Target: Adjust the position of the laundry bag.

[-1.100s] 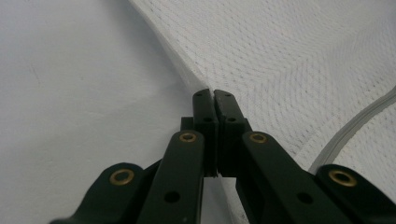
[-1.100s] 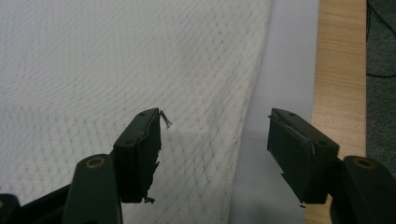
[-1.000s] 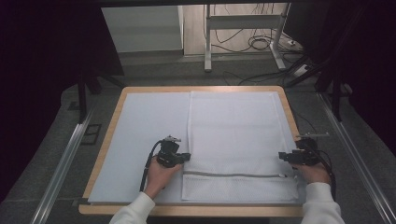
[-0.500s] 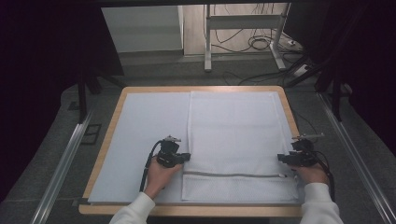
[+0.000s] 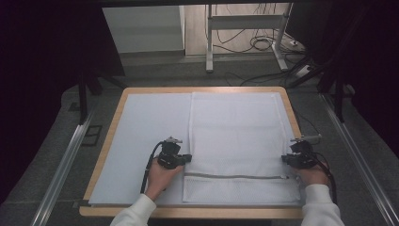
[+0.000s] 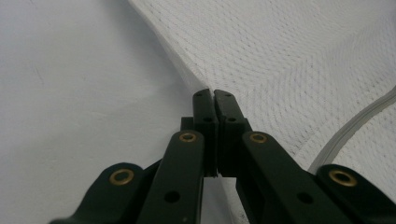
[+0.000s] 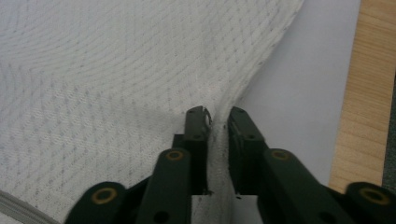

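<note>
With both jaws pinched on the mesh bag's side edges, uneven lifting could slip the thin fabric from the left gripper or right gripper.

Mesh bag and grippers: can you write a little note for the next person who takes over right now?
Left gripper: jaws shut on the left edge of the white mesh bag, just above its zipper.
Right gripper: jaws clamped on the bag's right edge, fabric bunched between them.
The bag lies flat on the right part of the pale mat on the wooden table, zipper near the person's side.
Done: both side edges gripped.
Left: probably lifting or folding the bag; nothing is folded yet.
</note>
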`<state>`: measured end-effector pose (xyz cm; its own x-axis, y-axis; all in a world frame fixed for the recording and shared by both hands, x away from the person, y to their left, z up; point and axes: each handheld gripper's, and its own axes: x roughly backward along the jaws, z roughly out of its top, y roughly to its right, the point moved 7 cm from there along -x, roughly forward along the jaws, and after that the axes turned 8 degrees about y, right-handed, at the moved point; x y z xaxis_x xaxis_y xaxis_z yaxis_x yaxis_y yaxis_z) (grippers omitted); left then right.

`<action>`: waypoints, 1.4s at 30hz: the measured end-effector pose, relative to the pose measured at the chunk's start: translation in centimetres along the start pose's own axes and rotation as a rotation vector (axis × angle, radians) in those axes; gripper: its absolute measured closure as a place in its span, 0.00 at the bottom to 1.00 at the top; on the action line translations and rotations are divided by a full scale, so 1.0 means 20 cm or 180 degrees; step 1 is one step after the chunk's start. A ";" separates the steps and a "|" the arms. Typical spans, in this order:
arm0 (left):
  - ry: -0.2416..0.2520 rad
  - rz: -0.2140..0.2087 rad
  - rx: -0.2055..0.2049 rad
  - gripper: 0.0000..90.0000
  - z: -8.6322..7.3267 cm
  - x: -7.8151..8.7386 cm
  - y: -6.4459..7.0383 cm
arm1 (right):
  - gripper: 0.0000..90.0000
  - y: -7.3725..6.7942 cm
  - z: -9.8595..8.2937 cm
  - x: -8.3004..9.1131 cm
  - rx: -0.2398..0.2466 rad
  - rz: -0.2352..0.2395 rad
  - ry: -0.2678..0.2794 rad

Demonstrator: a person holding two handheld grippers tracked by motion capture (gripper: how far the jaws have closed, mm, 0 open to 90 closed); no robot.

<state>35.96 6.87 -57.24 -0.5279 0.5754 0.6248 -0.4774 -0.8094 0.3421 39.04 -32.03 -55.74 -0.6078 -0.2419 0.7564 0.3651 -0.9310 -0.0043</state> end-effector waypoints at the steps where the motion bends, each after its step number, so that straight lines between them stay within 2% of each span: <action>1: 0.0004 -0.0002 0.0001 0.99 0.00 0.00 0.00 | 0.93 0.00 0.00 0.00 0.0005 -0.0010 0.0003; 14: 0.0011 0.0000 0.0005 0.99 0.00 0.01 -0.01 | 0.97 0.00 0.01 0.01 -0.0013 0.0035 0.0062; 18: -0.0007 0.0007 0.0016 0.99 -0.01 0.01 -0.02 | 0.97 0.00 0.01 0.00 0.0030 0.0005 0.0096; 27: 0.0017 0.0040 0.0054 1.00 -0.01 0.03 -0.06 | 0.97 -0.04 0.04 0.00 0.0022 0.0082 0.0199; 42: 0.0050 0.0092 0.0081 1.00 -0.02 0.10 -0.13 | 0.97 -0.12 0.07 -0.01 0.0151 0.0123 0.0268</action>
<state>35.90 10.04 -57.16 -0.5523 0.5532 0.6236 -0.4439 -0.8284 0.3418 39.23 -29.35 -54.93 -0.6491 -0.3013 0.6985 0.4212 -0.9069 0.0002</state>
